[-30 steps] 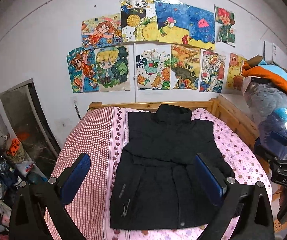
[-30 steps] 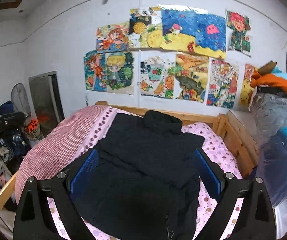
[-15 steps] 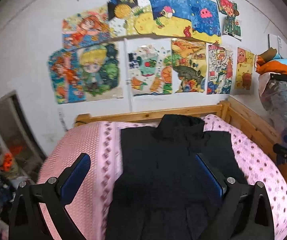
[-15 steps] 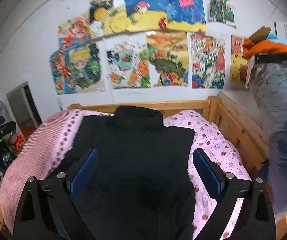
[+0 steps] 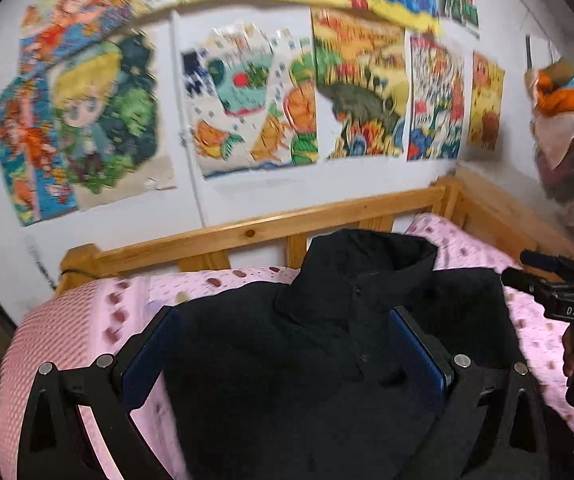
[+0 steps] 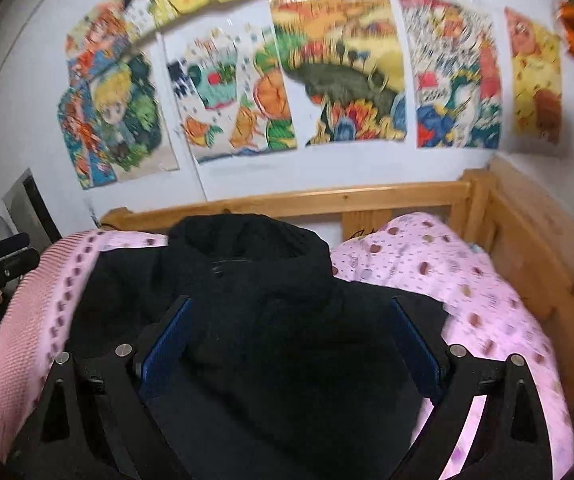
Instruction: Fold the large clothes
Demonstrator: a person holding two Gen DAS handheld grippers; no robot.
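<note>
A home bedroom, likely a child's: a wooden bed frame [image 6: 367, 196] stands against a white wall [image 5: 247, 196] papered with bright hand-drawn pictures [image 6: 343, 76], a pink dotted quilt [image 6: 447, 264] covers the mattress, and bundled bedding [image 5: 567, 120] is stacked alongside.

jacket [image 5: 307, 360]: black matt cloth, softly padded | bedcover [image 6: 467, 292]: pink cotton-like cloth, dotted print, matt | bed frame [image 5: 271, 232]: pale bare wood, knots showing, smooth | drawings [image 6: 347, 76]: paper, crinkled edges, matt | left gripper [image 5: 283, 356]: black matt plastic, blue ribbed pads, shiny metal screws | wall [image 6: 327, 168]: white, matt
</note>
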